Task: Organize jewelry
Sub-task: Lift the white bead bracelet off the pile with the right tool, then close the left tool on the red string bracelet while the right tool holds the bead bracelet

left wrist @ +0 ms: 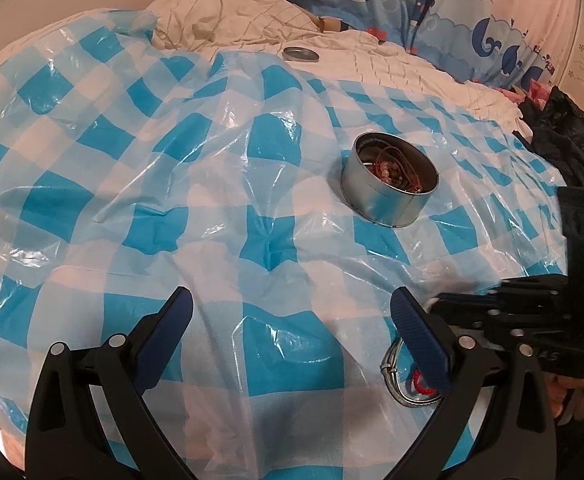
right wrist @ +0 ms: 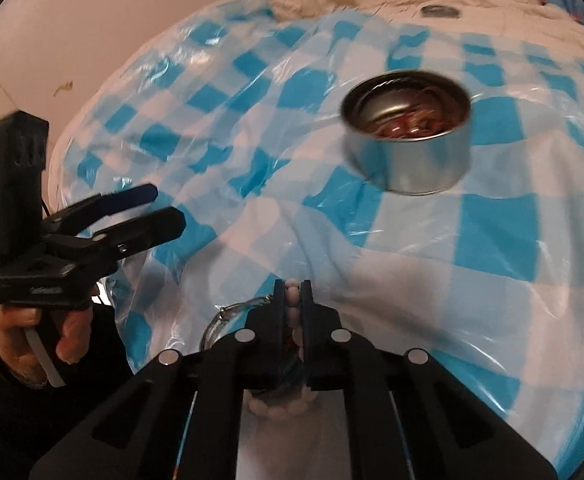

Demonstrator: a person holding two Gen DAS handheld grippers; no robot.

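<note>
A round metal tin holding reddish bead jewelry stands on the blue-and-white checked plastic sheet; it also shows in the right wrist view. My left gripper is open and empty, hovering over the sheet in front of the tin. A silver bangle and a red bead bracelet lie by its right finger. My right gripper is shut on a pale pink bead bracelet, with the silver bangle just to its left.
The tin's lid lies on the white quilt behind the sheet. A whale-print curtain hangs at the back. Dark clothing is piled at the right. The left gripper also shows at the left of the right wrist view.
</note>
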